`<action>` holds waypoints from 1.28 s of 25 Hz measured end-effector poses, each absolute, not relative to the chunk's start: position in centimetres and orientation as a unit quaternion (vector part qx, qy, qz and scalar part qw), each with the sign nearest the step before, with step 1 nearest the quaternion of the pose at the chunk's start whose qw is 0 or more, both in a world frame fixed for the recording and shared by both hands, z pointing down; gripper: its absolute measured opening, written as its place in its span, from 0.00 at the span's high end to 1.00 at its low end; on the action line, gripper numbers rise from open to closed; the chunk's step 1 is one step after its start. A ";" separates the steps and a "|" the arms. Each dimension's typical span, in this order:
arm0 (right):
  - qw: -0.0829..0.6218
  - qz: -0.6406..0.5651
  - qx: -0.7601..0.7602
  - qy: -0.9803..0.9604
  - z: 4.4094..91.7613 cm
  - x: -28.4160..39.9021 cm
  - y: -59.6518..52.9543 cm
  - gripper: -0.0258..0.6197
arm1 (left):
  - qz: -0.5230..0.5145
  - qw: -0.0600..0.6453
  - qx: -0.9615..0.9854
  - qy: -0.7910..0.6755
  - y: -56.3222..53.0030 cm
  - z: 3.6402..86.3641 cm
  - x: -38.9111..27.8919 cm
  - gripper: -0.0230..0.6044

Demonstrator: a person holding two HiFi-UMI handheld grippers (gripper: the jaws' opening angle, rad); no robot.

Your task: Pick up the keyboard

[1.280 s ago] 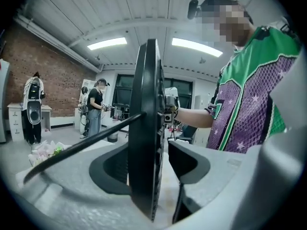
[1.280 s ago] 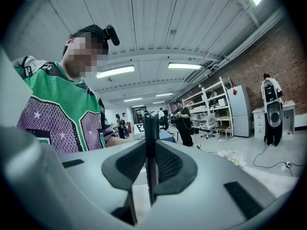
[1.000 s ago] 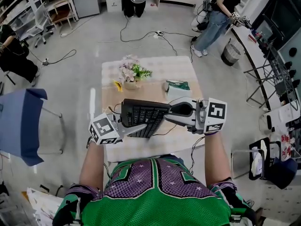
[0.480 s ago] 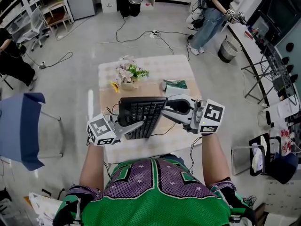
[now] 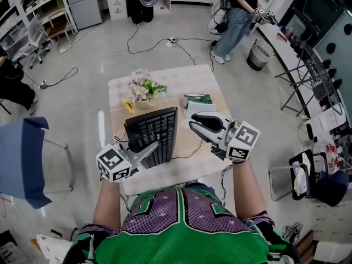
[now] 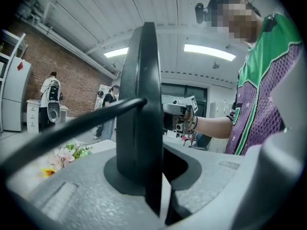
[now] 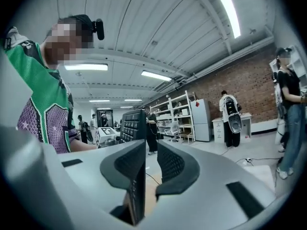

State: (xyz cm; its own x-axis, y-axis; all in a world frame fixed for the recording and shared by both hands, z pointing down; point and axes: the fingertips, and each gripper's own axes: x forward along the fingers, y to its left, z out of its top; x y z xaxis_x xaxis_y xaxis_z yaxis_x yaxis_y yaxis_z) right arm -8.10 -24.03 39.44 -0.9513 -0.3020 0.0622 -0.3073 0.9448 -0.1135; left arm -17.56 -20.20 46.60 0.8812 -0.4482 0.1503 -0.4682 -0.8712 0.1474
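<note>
The black keyboard [image 5: 152, 136] hangs above the table, tilted, keys up, its long side running away from me. My left gripper [image 5: 144, 149] is shut on its near left corner. In the left gripper view the keyboard [image 6: 142, 114] stands edge-on between the pads, with its cable [image 6: 67, 130] running out to the left. My right gripper [image 5: 193, 124] hovers just right of the keyboard, apart from it. Its jaws are opening and nothing is between them. The right gripper view shows the keyboard [image 7: 132, 126] beyond the fingertips of that gripper [image 7: 149, 163].
The table [image 5: 214, 89], under a pale patterned cloth, carries a flower pot [image 5: 144, 88], a green packet [image 5: 198, 99] and a small yellow item [image 5: 127, 106]. A blue chair [image 5: 22, 153] stands at the left. Cables cross the floor, and a person [image 5: 236, 15] stands near a bin [image 5: 254, 56].
The right gripper has let go of the keyboard's right end and drawn off to the right. The keyboard has swung from crosswise to lengthwise, held by the left gripper alone.
</note>
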 end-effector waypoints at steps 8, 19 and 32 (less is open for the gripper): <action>0.109 0.050 0.228 -0.966 43.4 -6.7 -25.0 0.87 | 0.037 0.099 0.943 -0.316 -20.9 46.0 -17.7 0.83; 0.108 0.102 0.338 -0.929 44.0 -1.6 -27.3 0.92 | 0.030 0.107 0.888 -0.447 -21.4 43.5 -17.9 0.83; 0.038 0.114 0.410 -0.904 40.8 5.3 -26.3 0.93 | -0.011 0.068 0.808 -0.585 -20.0 37.1 -18.6 0.83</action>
State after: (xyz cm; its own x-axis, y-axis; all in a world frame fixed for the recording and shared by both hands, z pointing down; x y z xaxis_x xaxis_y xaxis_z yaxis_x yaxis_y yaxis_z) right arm 5.32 -26.31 40.81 -0.6608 -0.7328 0.1623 -0.7501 0.6377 -0.1748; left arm -18.59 -19.97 37.14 0.3157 -0.9468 0.0621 -0.9439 -0.3067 0.1225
